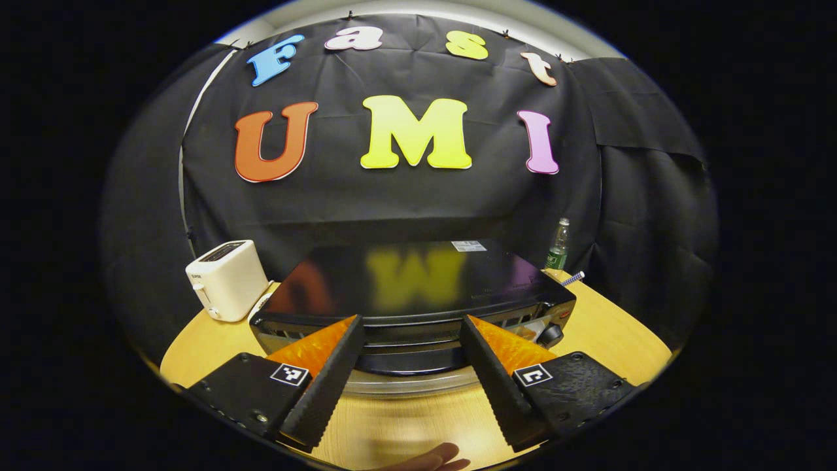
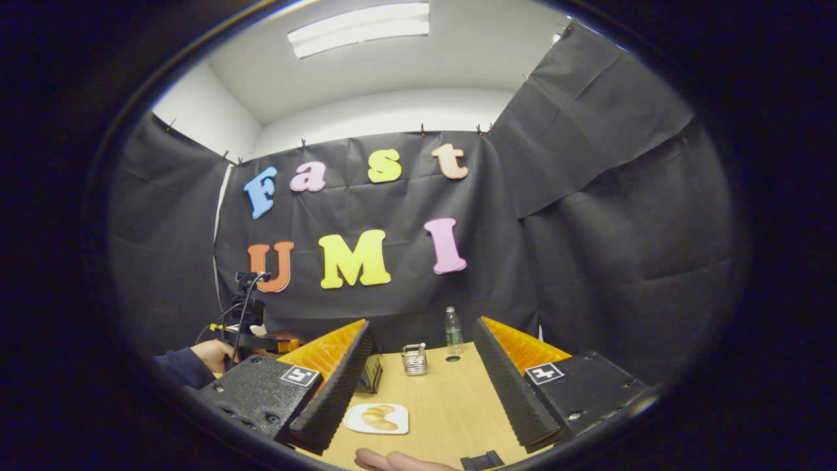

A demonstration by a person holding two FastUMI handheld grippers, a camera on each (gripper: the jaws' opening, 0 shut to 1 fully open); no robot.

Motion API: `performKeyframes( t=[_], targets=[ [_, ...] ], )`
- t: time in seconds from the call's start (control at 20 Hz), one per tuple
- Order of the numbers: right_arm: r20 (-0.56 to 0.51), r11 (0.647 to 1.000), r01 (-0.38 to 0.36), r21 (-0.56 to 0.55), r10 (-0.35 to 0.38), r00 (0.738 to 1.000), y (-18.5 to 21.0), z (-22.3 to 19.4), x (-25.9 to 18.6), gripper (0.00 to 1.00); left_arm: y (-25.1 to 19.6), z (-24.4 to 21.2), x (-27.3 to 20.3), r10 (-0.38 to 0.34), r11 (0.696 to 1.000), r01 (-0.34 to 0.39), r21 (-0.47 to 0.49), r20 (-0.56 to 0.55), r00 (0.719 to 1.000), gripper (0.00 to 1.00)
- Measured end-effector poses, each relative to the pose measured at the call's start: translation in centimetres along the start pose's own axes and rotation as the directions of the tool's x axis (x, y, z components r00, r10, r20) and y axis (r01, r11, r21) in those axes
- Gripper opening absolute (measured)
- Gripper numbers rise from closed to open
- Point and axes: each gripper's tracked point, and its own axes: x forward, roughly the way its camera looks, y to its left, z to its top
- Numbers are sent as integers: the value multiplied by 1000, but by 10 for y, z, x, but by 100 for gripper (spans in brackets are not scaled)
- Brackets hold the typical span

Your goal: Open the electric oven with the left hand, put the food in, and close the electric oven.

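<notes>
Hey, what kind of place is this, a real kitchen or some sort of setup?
Most likely a staged recording booth, not a real kitchen: black cloth hangs as walls around one wooden table, which carries an oven, a toaster and a plate of food.

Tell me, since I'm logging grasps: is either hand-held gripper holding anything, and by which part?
Nothing is held. The left hand-held gripper hangs open before the oven; the right hand-held gripper is open above the table.

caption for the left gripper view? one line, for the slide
Open left gripper poised at the front of the closed electric oven, white toaster beside it.
</notes>
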Motion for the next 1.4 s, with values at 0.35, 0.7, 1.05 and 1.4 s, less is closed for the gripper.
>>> performKeyframes(
  t=[0.35,0.7,1.05,1.4],
  targets=[
    [-18,999,-34,-21,34,999,16,0,-11,96,-9,-27,-41,44,997,-47,60,49,998,98],
    [-69,996,-84,-12,83,994,43,-15,-10,99,-16,-66,-67,111,991,-111,80,6,994,98],
    [-136,995,-100,-16,97,986,57,-36,-2,99,-23,-93,-81,84,996,-84,-5,6,996,95],
    [-174,991,-128,-25,122,977,68,-51,2,99,-24,-134,-85,109,994,-109,10,-17,994,96]
  ],
)
